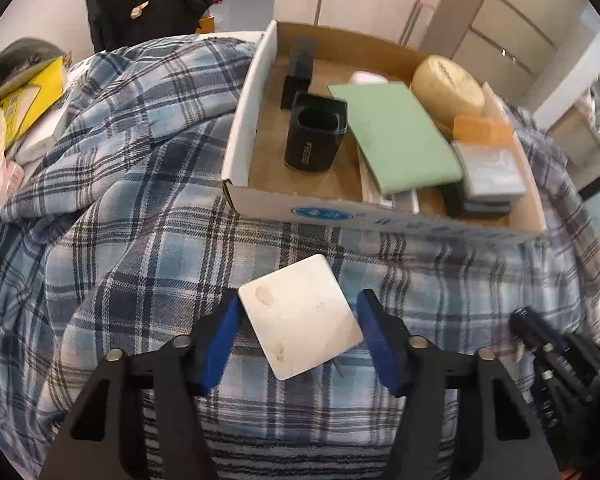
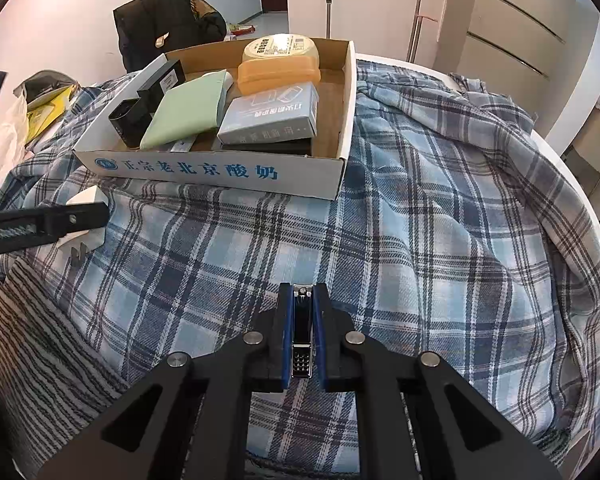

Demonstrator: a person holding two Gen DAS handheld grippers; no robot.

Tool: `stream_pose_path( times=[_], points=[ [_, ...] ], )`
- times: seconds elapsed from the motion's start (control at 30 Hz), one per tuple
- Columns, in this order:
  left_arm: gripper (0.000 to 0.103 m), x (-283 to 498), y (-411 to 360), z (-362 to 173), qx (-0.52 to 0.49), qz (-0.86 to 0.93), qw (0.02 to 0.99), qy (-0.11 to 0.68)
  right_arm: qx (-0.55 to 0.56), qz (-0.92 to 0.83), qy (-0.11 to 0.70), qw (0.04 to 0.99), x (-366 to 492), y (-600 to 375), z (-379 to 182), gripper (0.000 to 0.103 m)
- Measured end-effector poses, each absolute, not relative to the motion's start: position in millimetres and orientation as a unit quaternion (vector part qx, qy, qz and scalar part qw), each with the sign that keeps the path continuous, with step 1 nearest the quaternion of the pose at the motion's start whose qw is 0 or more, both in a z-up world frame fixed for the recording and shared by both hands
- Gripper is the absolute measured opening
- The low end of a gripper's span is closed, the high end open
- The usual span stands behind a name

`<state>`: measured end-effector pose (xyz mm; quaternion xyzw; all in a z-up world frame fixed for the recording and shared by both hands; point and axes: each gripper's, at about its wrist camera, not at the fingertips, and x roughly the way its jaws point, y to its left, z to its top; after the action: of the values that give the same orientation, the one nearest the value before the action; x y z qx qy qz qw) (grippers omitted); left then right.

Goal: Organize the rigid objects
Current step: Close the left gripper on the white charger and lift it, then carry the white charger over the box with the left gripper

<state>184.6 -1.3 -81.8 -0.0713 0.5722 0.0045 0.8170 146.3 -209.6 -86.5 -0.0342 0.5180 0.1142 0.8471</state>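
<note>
My left gripper (image 1: 298, 316) is shut on a white square plug adapter (image 1: 300, 316), held by its corners above the plaid cloth; it also shows in the right wrist view (image 2: 85, 220), prongs down. My right gripper (image 2: 303, 296) is shut on a metal nail clipper (image 2: 302, 332), which lies lengthwise between the blue pads. Ahead stands a shallow cardboard box (image 1: 380, 216) (image 2: 220, 170) holding a black cup (image 1: 314, 136), a green pad (image 1: 400, 136), a grey-blue box (image 2: 272, 114), an orange container (image 2: 278, 66) and black boxes (image 2: 160, 84).
A blue plaid cloth (image 2: 440, 220) covers the round table. A striped grey cloth (image 2: 48, 340) lies at the near left. Yellow items and bags (image 1: 24, 100) sit at the left edge. A dark jacket on a chair (image 2: 168, 20) stands behind the table.
</note>
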Motion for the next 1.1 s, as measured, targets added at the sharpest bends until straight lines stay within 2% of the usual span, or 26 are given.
stream_pose_path(
  times=[0.1,0.3,0.4,0.53,0.63,0.9,1.1],
  points=[
    [0.051,183.3,-0.7,-79.8,-0.07,0.005,0.82,0.568,-0.027,0.117,0.519,0.846,147.4,-211.6,-86.6,0.009],
    [0.048,158.8,4.3,-59.3,-0.052,-0.019,0.837,0.545,-0.044,0.109,0.51,0.852,147.6,-214.9,-84.1,0.009],
    [0.047,148.2,5.4,-49.7,-0.055,-0.034,0.838,0.542,0.001,0.131,0.527,0.84,152.6,-223.2,-85.1,0.009],
    [0.047,138.1,0.4,-36.3,-0.045,-0.046,0.85,0.523,-0.04,0.103,0.509,0.854,148.3,-218.6,-84.2,0.009],
    [0.047,135.0,-0.6,-27.5,-0.05,-0.052,0.855,0.514,-0.023,0.115,0.507,0.854,146.9,-220.1,-80.5,0.009],
    [0.047,126.5,-4.2,-5.0,-0.037,-0.057,0.876,0.478,-0.012,0.06,0.429,0.901,136.4,-234.3,-54.5,0.009],
    [0.047,127.6,-5.6,17.2,-0.042,-0.056,0.884,0.463,-0.003,0.06,0.418,0.906,134.4,-237.6,-35.4,0.009]
  ],
)
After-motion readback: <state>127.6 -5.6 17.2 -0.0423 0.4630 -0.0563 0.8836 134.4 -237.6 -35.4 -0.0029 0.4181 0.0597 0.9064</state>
